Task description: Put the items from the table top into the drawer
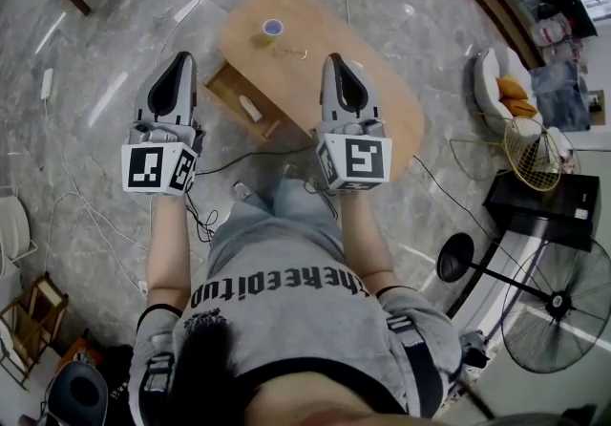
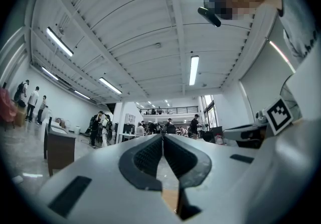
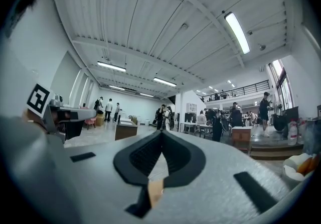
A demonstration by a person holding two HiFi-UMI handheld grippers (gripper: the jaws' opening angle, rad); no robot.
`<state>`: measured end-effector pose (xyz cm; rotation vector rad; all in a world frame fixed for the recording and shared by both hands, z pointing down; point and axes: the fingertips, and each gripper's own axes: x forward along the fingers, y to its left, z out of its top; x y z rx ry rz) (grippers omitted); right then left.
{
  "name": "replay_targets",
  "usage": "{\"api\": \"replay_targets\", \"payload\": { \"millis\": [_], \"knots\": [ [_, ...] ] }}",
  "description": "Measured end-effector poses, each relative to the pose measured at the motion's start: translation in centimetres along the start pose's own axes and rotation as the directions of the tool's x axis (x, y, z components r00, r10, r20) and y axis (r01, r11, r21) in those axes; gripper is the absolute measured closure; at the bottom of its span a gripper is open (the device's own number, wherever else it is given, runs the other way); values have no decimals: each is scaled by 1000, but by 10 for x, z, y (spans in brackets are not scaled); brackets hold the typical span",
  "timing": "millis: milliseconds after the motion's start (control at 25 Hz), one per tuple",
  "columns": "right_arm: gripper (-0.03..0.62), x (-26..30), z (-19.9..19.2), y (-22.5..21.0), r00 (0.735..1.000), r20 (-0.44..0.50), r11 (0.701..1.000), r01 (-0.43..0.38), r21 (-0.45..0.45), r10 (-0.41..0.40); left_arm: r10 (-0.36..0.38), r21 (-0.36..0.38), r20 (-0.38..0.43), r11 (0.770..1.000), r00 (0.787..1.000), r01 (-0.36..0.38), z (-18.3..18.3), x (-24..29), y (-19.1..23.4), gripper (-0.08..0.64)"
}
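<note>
Judged the task partly done. Found the drawer [image 1: 232,90] standing open at the left side of the table [image 1: 382,118], with one pale item [image 1: 250,109] lying inside. Counted as still on the tabletop a small purple-rimmed round object [image 1: 273,28] and, just beside it, a thin wiry thing [image 1: 292,52] of unclear kind. Recorded left gripper [image 1: 182,59] and right gripper [image 1: 334,59] with jaws pressed together on nothing. Located table, drawer and items in the head view only. Found in the gripper views just the meeting pads, ceiling and a distant hall.
</note>
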<state>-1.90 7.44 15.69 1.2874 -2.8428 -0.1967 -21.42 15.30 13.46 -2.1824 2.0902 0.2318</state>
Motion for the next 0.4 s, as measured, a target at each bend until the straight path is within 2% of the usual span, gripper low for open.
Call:
{"api": "replay_targets", "payload": {
  "millis": [400],
  "knots": [
    [591,-3,7,-4,1000,18,1000,20,0,-20,-8,-9,-9,1000,1000,8,-2,4,-2,548]
  ]
}}
